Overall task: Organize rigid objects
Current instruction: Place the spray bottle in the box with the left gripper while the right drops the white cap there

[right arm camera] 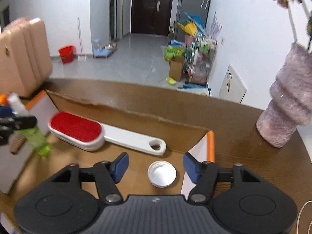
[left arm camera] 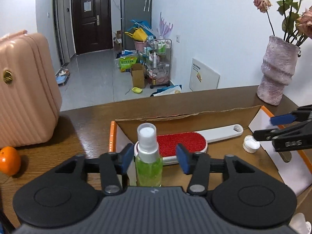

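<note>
- Left hand-held gripper (left arm camera: 154,159): jaws wide, straddling green spray bottle (left arm camera: 149,160) without touching, at left end of cardboard box (left arm camera: 187,117).
- Right hand-held gripper (right arm camera: 156,167): jaws wide, empty, above white cap (right arm camera: 161,173) on box floor.
- Red-faced lint brush (right arm camera: 78,130): flat inside box, between bottle and cap.
- Box on wooden counter (right arm camera: 243,156), beside pink vase (right arm camera: 286,105).

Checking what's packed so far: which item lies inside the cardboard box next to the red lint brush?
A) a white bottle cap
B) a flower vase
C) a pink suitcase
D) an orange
A: the white bottle cap lies on the cardboard box floor near the lint brush handle.
</note>
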Demonstrator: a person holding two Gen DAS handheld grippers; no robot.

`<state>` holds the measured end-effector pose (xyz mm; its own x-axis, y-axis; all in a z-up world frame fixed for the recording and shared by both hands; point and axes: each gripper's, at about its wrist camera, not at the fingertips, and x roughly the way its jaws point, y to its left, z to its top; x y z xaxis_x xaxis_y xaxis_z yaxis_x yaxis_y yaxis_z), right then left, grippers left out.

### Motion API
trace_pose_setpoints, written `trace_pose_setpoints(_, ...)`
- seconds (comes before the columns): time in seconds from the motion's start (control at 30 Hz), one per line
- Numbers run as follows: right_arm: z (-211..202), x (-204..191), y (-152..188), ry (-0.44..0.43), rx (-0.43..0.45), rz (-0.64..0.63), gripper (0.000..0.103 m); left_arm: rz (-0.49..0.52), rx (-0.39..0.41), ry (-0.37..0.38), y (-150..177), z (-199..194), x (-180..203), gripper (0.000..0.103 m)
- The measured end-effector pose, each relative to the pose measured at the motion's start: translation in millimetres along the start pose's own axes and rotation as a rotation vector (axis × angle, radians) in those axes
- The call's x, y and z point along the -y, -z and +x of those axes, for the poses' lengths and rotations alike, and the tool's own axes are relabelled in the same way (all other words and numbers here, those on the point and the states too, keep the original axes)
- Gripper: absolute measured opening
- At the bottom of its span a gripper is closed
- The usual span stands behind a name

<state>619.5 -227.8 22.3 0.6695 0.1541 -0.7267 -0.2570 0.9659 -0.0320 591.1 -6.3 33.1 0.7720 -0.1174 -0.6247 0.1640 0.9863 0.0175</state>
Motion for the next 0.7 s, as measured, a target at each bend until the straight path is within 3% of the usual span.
trace_pose_setpoints(0.03,-13,0,0,-0.001,0.017,-0.004,0.064,0.006,0.002,0.000,0,-7,1,0.062)
trace_pose_setpoints(0.17,-71,3,5,-0.011,0.088,0.002,0.067,-0.003,0.017,0.009,12,-47,-6,0.067)
trace_pose_setpoints(0.37,-181,3,47,-0.041,0.235,0.002,0.075,-0.049,0.107,-0.010,53,-148,-18,0.074)
trace_pose_setpoints(0.43,-219,-2,77,-0.063,0.312,0.036,0.081,-0.052,0.148,-0.012,73,-181,-15,0.075)
trace_pose_setpoints(0.53,-262,-18,132,-0.108,0.379,0.061,0.082,-0.047,0.196,0.007,106,-224,-4,0.077)
trace_pose_setpoints(0.7,-296,-52,221,-0.141,0.385,0.071,0.083,-0.031,0.223,0.039,161,-272,19,0.083)
